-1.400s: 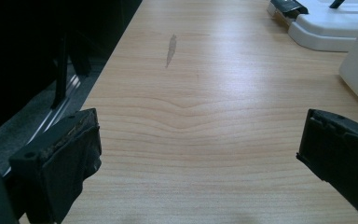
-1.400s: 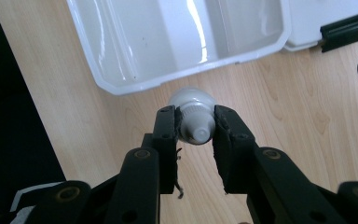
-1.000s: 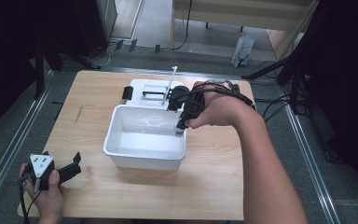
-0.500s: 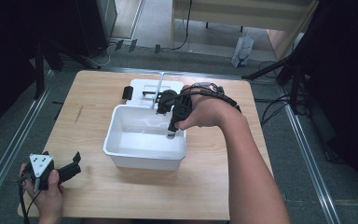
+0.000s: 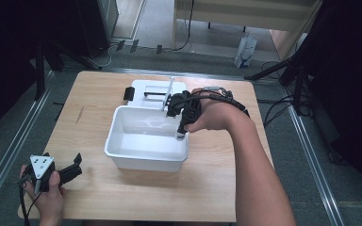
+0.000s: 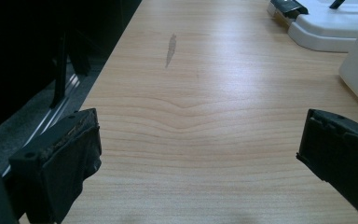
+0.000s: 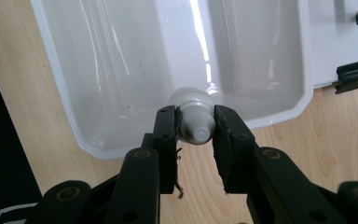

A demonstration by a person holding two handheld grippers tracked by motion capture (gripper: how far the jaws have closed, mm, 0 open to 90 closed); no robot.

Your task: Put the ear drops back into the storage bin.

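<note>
A white plastic tub [image 5: 122, 153] stands in the middle of the wooden table. My right gripper [image 5: 181, 126] hangs over the tub's right rim, pointing down. In the right gripper view it [image 7: 196, 129] is shut on the ribbed cap of a small white bottle [image 7: 193, 109], which hangs inside the tub [image 7: 121, 70] near its wall. The bottle's tip [image 5: 181, 137] pokes out below the hand. My left gripper [image 5: 68, 173] rests at the table's near left corner. It [image 6: 199, 151] is wide open over bare wood, with nothing between its pads [image 6: 72, 158].
A white lid [image 5: 155, 89] with black clips lies flat behind the tub, and shows in the left gripper view too [image 6: 328, 28]. Bare wood runs left of the tub, with a grey smear [image 6: 170, 46]. Metal rails and cables lie on the floor around the table.
My right gripper, with the bottle, has shifted a little toward the person along the tub's right side and dipped lower. The left gripper has stayed put.
</note>
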